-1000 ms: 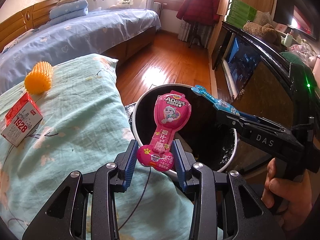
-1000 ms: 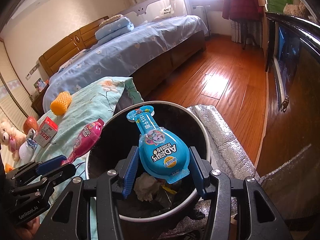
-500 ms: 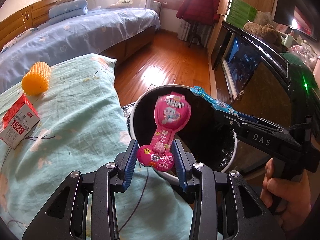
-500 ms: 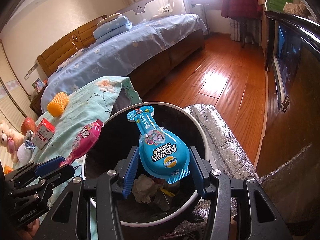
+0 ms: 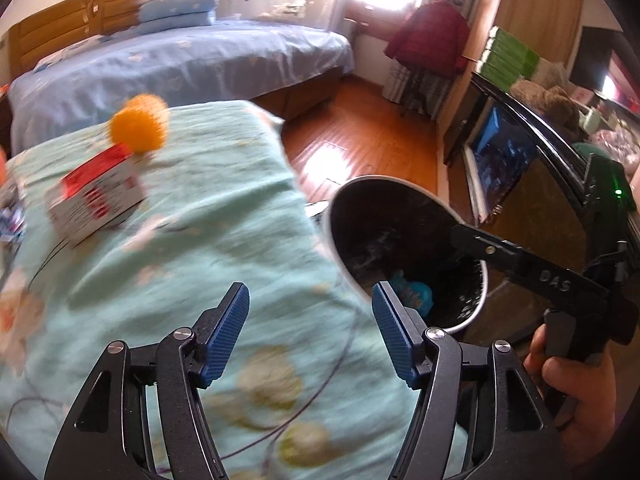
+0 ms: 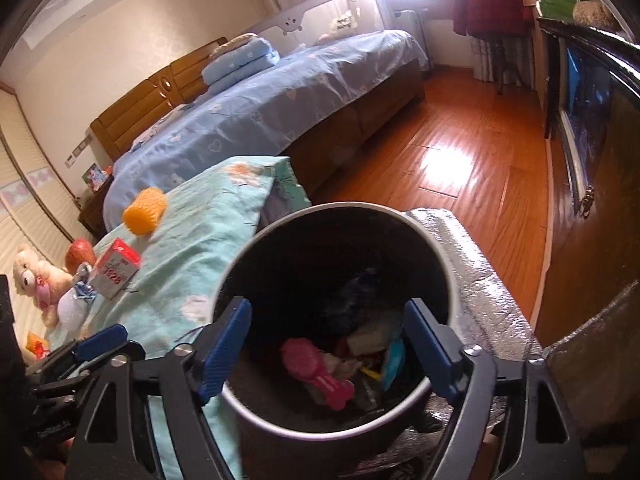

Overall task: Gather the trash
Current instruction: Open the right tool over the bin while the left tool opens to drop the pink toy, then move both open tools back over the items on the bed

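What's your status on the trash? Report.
Left gripper and right gripper just opened, empty. Pink wrapper and blue wrapper in bin. Red-white carton left on bedspread.

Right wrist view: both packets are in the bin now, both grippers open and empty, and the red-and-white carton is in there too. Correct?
Not quite. The red-and-white carton lies on the green quilt near the orange roll, as the right wrist view shows. The rest holds: pink packet and blue packet lie in the bin; left gripper and right gripper, jaws just opened, are empty.
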Available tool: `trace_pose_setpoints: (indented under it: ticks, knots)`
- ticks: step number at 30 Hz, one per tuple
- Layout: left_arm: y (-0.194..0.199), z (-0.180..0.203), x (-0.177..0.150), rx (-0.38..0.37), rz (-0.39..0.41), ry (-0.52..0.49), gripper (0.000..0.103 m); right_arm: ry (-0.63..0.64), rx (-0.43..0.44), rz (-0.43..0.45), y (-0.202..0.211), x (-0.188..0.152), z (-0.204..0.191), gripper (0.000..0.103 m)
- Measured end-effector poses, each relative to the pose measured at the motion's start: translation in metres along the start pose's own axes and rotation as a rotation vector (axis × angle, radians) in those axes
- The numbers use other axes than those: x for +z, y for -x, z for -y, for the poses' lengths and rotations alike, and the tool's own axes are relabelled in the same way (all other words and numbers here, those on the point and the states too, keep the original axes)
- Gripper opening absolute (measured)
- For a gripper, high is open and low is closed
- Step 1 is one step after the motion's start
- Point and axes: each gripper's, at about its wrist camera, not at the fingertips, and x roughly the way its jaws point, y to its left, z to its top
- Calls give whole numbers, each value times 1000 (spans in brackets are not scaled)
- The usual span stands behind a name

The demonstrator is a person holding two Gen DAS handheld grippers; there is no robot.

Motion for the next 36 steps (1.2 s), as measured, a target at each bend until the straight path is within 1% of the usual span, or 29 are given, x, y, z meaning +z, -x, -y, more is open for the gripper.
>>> trace_pose_setpoints:
  ticks: [4,12,23,27,31,36]
  knots:
    - [9,-23,-13,25,-5,50,66,27,30,-1,1,-5,-22,87]
    - [32,-73,-37,105,7,135,67,86,99,-29,-9,-21,-72,87]
    - [61,-139,-64,203,31,246,67,154,178,-61,-21,-36,-122,90]
    - [70,-156,-68,223,40,280,67,185,205,-69,-25,-39,-141,91]
    - [79,-170,-69,241,55,304,67,225,228,-70,-30,-40,-160,94]
    - [85,-188,-69,264,69,331,67,293,263,-80,-39,-41,-186,96]
